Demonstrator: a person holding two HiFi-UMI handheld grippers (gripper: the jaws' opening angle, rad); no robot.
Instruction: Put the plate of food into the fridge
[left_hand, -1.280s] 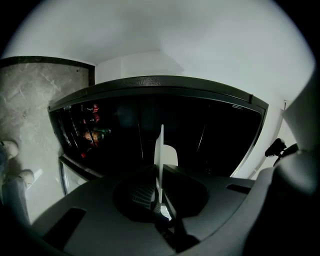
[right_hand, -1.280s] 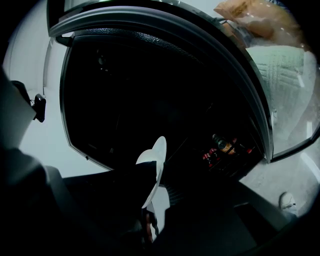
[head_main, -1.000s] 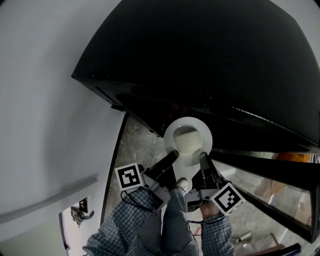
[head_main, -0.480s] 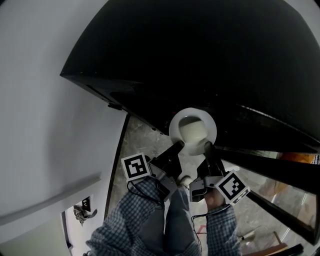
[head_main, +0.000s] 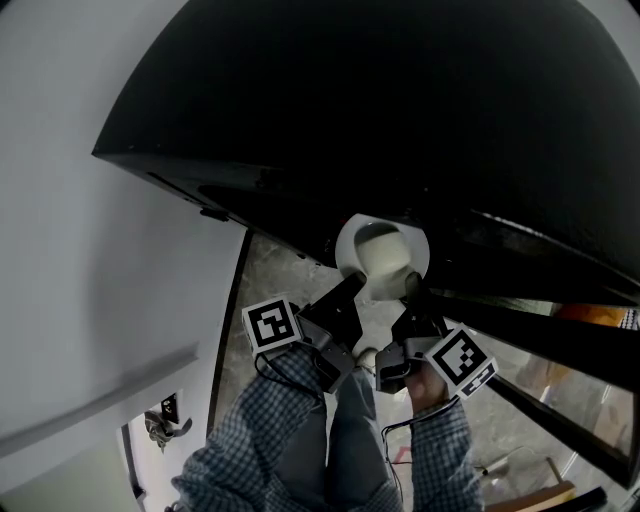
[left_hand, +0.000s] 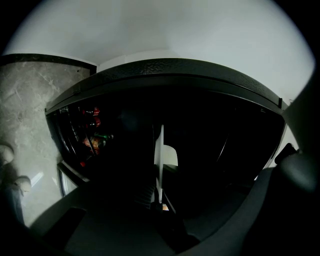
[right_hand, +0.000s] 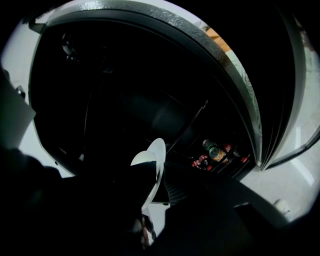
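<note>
White round plate (head_main: 346, 250): far rim lost inside dark black fridge (head_main: 400, 130); we cannot tell what the pale food (head_main: 386, 266) is.
Left gripper (head_main: 352, 287): clamped on plate rim.
Right gripper (head_main: 411, 292): clamped likewise.
Bottles (right_hand: 214, 150): labels unreadable.

**Plate carried further toward the fridge**

Over the last second the plate (head_main: 380, 262) has moved up the head view. Its far rim now sits in the shadow of the fridge (head_main: 400, 120), where before the whole plate lay lit against the floor (head_main: 275, 285). The left tongs (head_main: 352, 287) and right tongs (head_main: 410, 296) have advanced with it. The fridge's dark bulk now fills more of the view.
</note>
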